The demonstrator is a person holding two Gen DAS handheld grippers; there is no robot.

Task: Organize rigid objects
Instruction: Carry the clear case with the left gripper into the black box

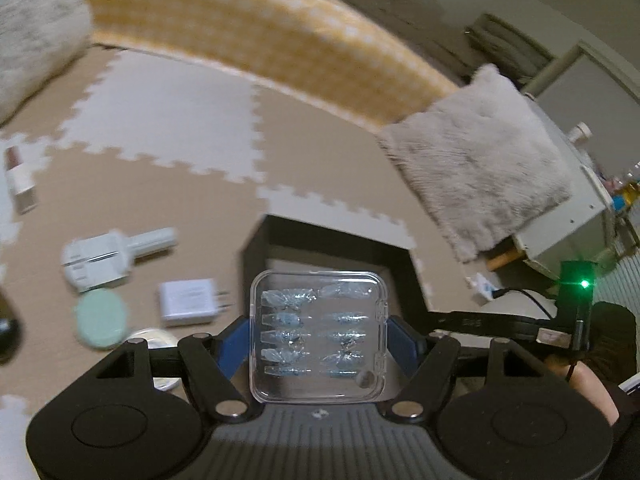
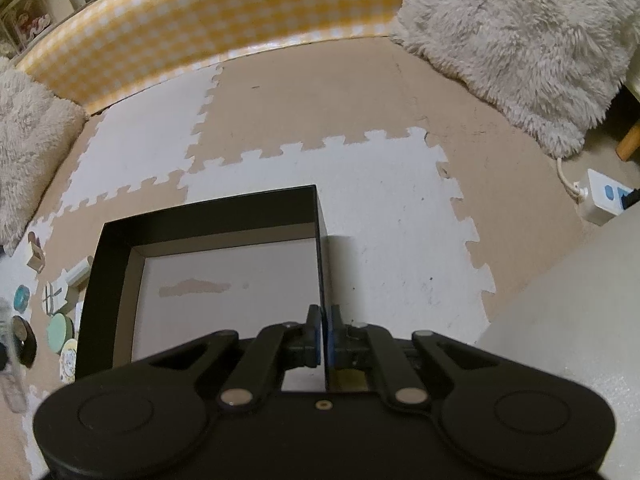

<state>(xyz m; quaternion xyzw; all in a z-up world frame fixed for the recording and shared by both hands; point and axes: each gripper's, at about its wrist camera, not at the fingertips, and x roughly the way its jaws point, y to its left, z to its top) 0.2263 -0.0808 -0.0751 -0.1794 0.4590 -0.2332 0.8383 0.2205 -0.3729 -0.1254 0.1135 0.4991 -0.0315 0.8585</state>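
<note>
The floor (image 2: 400,240) is covered in interlocking foam mats, beige and white, with a yellow checked barrier (image 2: 200,20) along the far edge and a shaggy grey cushion (image 2: 520,48) at each far corner. Near the middle of the mats sits a black box (image 2: 116,264), open-topped, its pale bottom bare. The right tool (image 2: 324,336) has its jaws pinched flat onto the box's right wall, which seems to steady it.

The left tool (image 1: 318,332) holds a clear plastic case (image 1: 318,332) across its width, blue pads pressing on either side; small wrapped pieces lie in rows inside. The case is carried in the air just short of the box's near-left corner, as the left wrist view shows it.

On the mats off the box's left edge lie the remaining things: a white handled gadget (image 1: 100,260), a white plug adapter (image 1: 188,300), a mint-green round tin (image 1: 100,318) and, further off toward the left edge, a small pale carton (image 1: 20,184).

The step in hand looks like transport of the case to the box. The next move calls for bringing it over the open interior, lowering it toward a corner, then widening the jaws, leaving room for the other items.
</note>
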